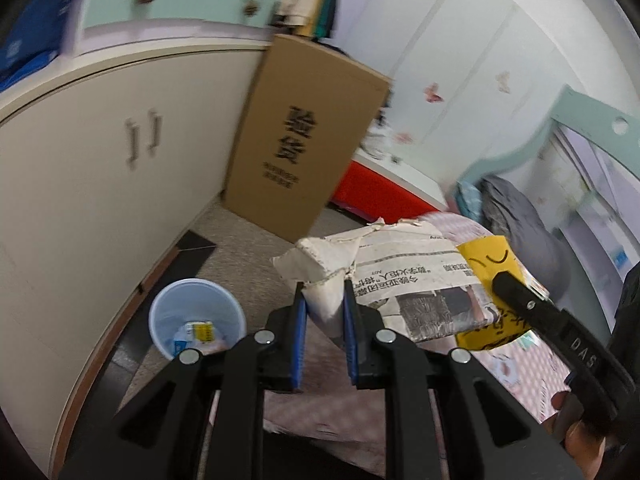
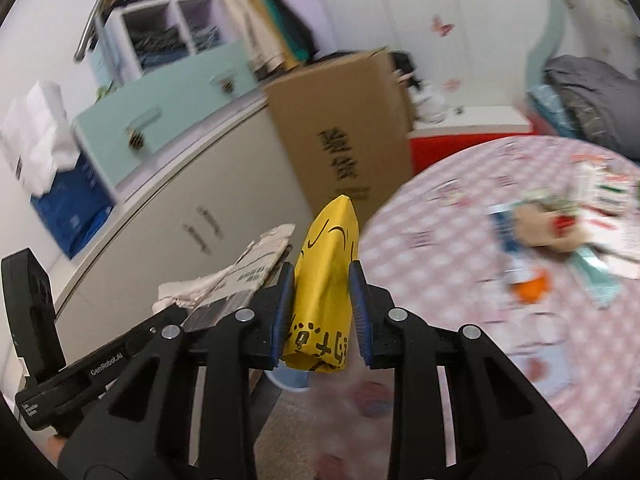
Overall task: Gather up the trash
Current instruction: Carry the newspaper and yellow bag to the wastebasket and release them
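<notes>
Newspaper (image 1: 416, 280) sits pinched at its torn corner in your left claw (image 1: 325, 312), while your right claw (image 2: 322, 300) grips the yellow wrapper (image 2: 324, 280) alongside. Swing both down-left of the left claw over the blue bin (image 1: 196, 316), then release squarely above its mouth.

Cream cabinet (image 1: 132, 168) with paired handles along left wall; mint drawers (image 2: 160, 92) above. Tall cardboard box (image 1: 300, 140) leaning against cabinet. Speckled grey floor (image 1: 240, 236). White wall (image 1: 460, 60), butterfly stickers (image 1: 434, 94). Pink checked counter (image 2: 460, 208).
</notes>
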### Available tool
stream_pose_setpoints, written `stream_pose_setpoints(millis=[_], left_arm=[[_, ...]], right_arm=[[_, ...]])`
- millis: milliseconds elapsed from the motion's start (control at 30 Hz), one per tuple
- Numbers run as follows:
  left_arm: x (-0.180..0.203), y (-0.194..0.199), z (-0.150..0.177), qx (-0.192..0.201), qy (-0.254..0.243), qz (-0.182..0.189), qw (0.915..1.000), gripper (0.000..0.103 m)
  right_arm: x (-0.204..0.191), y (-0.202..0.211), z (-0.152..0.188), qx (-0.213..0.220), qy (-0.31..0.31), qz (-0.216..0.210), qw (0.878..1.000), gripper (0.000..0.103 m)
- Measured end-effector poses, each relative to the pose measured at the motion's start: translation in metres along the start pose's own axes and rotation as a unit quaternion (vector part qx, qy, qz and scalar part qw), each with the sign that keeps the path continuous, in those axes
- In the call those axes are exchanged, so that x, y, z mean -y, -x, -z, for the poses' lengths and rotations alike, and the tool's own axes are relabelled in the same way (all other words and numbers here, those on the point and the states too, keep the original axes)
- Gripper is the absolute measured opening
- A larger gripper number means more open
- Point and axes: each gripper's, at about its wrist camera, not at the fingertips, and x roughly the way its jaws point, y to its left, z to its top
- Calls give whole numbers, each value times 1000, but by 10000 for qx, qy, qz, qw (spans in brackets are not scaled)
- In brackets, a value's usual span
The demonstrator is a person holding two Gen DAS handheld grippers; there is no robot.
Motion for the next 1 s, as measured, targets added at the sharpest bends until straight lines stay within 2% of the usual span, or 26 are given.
stream_pose_setpoints(millis=[200,433,500,533,567,600,800,1000], left_arm=[[-73,-14,-14,28,596,-522,9969,16],[-149,-30,-22,61,1330,-969,9864,16],[-167,-36,-24,72,1510,-1088,9825,16],[-173,-39,-24,64,1580,-1115,9811,16],[-178,-44,-25,45,1641,-1154,9797,16],[-185,-49,-25,-5,1690,-1221,9780,16],[-195,-65,-20,-168,1715,-1251,9771,16],[-195,-77,-17,-272,1709,-1197,9776,16]], right_arm=[[-44,-68,7,-430,185,-306,9984,28],[-78,-141,16,-798,306,-494,9951,28],[-84,-159,19,-835,333,-646,9939,34],[-86,-163,21,-777,387,-634,9942,40],[-92,-171,24,-645,603,-504,9948,59],[-95,-174,27,-602,716,-453,9946,62],[-92,-187,40,-820,704,-476,9930,62],[-84,-185,45,-866,697,-318,9933,64]])
